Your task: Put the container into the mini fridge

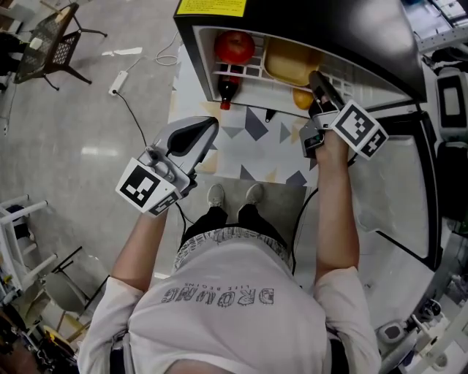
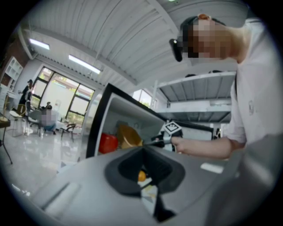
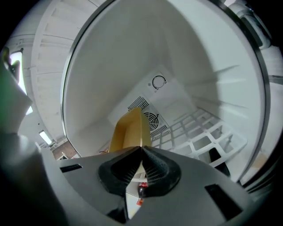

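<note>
The yellow container (image 1: pixel 289 62) is inside the open mini fridge (image 1: pixel 336 22), on the upper wire shelf (image 3: pixel 199 132). My right gripper (image 1: pixel 316 79) reaches into the fridge and is shut on the container's right rim. In the right gripper view the container (image 3: pixel 130 130) rises straight out of the closed right gripper (image 3: pixel 142 148). My left gripper (image 1: pixel 212 123) hangs in front of the fridge at the left, shut and holding nothing. From the left gripper view I see the container (image 2: pixel 128 137) and the right gripper (image 2: pixel 164 140) beyond the left gripper's tips (image 2: pixel 143 149).
A red apple (image 1: pixel 234 46) sits left of the container. A dark bottle (image 1: pixel 228 91) and an orange (image 1: pixel 302 98) are lower in the fridge. The fridge door (image 1: pixel 398 190) stands open at the right. A patterned mat (image 1: pixel 248 146) lies before the fridge; a chair (image 1: pixel 51 40) and cable (image 1: pixel 121 80) are far left.
</note>
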`<state>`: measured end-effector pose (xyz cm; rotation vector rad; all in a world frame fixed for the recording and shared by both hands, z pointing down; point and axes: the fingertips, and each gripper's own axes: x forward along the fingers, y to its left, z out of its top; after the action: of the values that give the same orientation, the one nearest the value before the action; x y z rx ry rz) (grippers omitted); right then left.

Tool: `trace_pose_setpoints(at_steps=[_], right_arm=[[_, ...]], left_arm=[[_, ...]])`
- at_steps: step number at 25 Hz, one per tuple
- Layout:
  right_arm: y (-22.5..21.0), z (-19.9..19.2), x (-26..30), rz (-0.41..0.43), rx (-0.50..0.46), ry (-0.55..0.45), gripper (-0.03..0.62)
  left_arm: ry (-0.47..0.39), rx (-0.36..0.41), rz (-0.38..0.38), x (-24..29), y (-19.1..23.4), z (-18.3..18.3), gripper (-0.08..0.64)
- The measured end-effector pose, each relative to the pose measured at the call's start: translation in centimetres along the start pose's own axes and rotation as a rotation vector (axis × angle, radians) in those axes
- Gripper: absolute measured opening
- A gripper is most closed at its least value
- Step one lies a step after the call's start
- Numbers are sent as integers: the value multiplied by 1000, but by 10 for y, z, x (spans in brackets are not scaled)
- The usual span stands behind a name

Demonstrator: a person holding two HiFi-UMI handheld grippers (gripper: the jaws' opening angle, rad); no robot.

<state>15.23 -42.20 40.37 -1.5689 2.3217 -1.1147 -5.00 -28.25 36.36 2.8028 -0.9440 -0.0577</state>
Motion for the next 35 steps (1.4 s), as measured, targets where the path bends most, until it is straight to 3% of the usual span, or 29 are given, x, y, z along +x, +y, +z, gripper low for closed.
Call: trace_pose_setpoints(at_steps=[16,27,35], right_arm=[[-4,8,15,42,60,4,52],[-1,12,-1,32,4,-44,71],[13,8,-25,46,-56,-71,42]], left_arm=[[5,-1,7,19,0,1,6],[-3,4,4,22,-3,6,6],[-6,19,-8,20,-12,8,6]])
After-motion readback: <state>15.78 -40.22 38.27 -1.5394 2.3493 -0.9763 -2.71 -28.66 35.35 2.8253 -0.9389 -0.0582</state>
